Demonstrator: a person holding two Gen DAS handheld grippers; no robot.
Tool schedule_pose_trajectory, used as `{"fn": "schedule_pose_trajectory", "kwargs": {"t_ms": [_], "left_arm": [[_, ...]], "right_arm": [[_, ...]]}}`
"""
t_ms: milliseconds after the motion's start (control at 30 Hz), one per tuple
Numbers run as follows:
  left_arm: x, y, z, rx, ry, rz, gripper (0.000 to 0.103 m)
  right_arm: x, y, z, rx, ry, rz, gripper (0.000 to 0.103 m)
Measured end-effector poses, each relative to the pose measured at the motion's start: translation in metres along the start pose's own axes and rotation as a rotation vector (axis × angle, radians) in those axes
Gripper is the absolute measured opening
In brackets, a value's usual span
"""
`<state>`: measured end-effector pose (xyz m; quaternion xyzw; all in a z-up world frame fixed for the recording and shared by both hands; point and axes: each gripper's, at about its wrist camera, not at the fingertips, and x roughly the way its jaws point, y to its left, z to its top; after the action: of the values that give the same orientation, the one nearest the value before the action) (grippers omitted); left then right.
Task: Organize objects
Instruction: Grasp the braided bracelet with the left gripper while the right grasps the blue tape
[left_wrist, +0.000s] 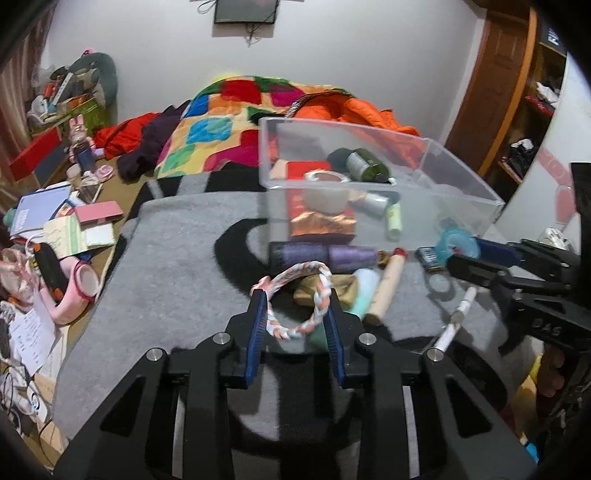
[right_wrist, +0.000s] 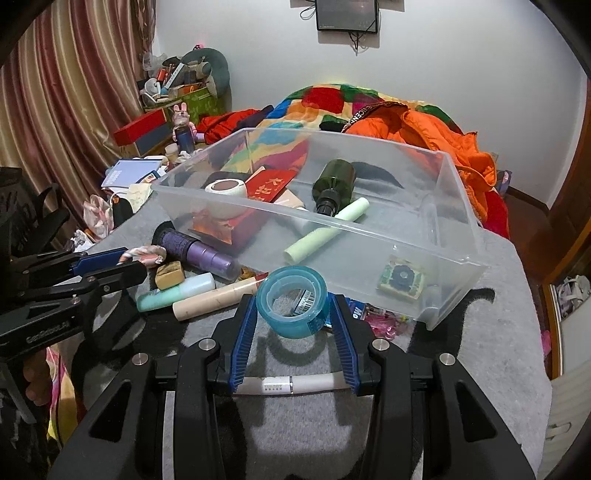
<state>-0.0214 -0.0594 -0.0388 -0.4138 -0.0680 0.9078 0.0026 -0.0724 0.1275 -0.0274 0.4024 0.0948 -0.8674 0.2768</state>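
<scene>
Holding a braided ring (left_wrist: 297, 301) between its two blue pads, the left gripper (left_wrist: 295, 299) is closed on it above the grey blanket (left_wrist: 177, 258). The right gripper (right_wrist: 293, 306) is closed on a blue tape roll (right_wrist: 291, 301), just in front of the clear plastic box (right_wrist: 406, 254). A purple tube (right_wrist: 199, 249) and a cream tube (right_wrist: 218, 299) lie on the blanket beside the box

I'm getting even, fairly dim indoor light from above, and soft dark shadows fall on the grey blanket (right_wrist: 461, 350) just under both grippers. The clear bin (left_wrist: 373, 177) looks smeared and hazy in the left wrist view but sharper in the right. Beyond the bin, walls bow and the corners go black.
</scene>
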Motion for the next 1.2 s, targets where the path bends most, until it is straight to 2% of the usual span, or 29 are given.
{"fn": "schedule_pose_trajectory", "kwargs": {"t_ms": [100,200,333,400,467,533,700,900,1200], "left_arm": [[0.006,0.008,-0.002,-0.009,0.025,0.016,0.033],[0.013,0.015,0.0,-0.015,0.042,0.032,0.046],[0.028,0.023,0.005,-0.034,0.067,0.028,0.047],[0.033,0.024,0.006,-0.03,0.064,0.04,0.044],[0.035,0.023,0.006,-0.022,0.057,0.052,0.027],[0.035,0.023,0.006,-0.021,0.048,0.052,0.015],[0.024,0.023,0.004,-0.037,0.018,0.06,0.015],[-0.003,0.013,0.013,-0.02,-0.055,0.057,0.015],[-0.031,-0.015,0.042,0.025,-0.161,-0.012,0.015]], "right_arm": [[-0.001,0.002,0.0,-0.004,0.001,0.003,0.037],[0.0,0.002,-0.001,-0.006,0.003,0.008,0.037],[0.001,0.003,-0.001,-0.005,0.005,0.01,0.037],[0.001,0.003,-0.001,-0.005,0.005,0.009,0.037],[0.001,0.003,-0.001,-0.003,0.004,0.007,0.038],[0.001,0.003,0.0,0.001,0.0,0.004,0.037],[-0.006,-0.001,0.004,0.017,-0.024,0.012,0.037],[-0.02,-0.007,0.013,0.039,-0.073,0.021,0.037],[-0.044,-0.018,0.027,0.073,-0.156,0.007,0.037]]}}
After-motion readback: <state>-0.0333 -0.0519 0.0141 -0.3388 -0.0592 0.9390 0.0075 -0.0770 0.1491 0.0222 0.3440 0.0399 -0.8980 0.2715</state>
